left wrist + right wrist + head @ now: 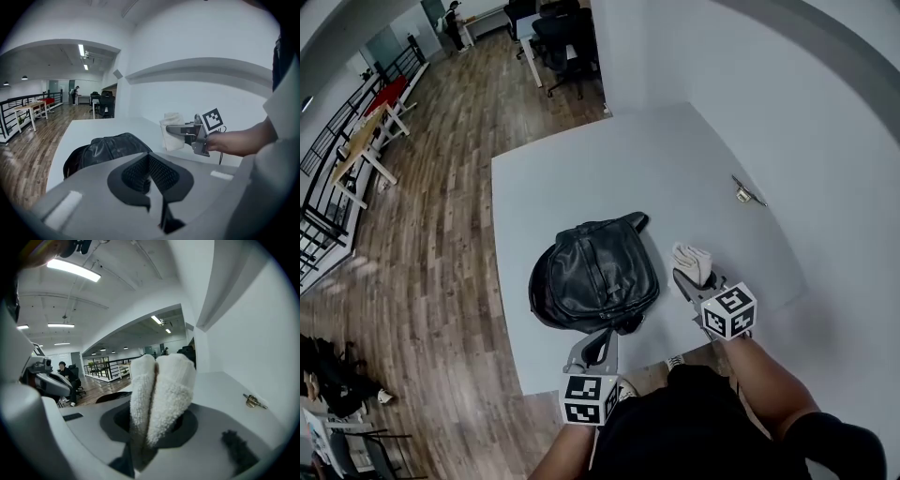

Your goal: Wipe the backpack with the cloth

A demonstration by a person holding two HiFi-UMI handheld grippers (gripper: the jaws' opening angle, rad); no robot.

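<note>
A black leather backpack [595,277] lies flat on the pale grey table [581,178], close to its near edge. My right gripper [687,278] hovers just right of the bag, shut on a folded white cloth [693,262]. In the right gripper view the cloth [161,390] stands up between the jaws and hides most of what lies ahead. My left gripper [598,348] hangs at the bag's near edge with its fingers together and nothing between them. The left gripper view looks over the backpack [108,147] toward the cloth [172,133] held at the right.
A small metal fitting [745,194] lies on the table near the white wall at the right. The table's left and near edges drop to a wooden floor [431,216]. Desks and office chairs [562,42] stand far off.
</note>
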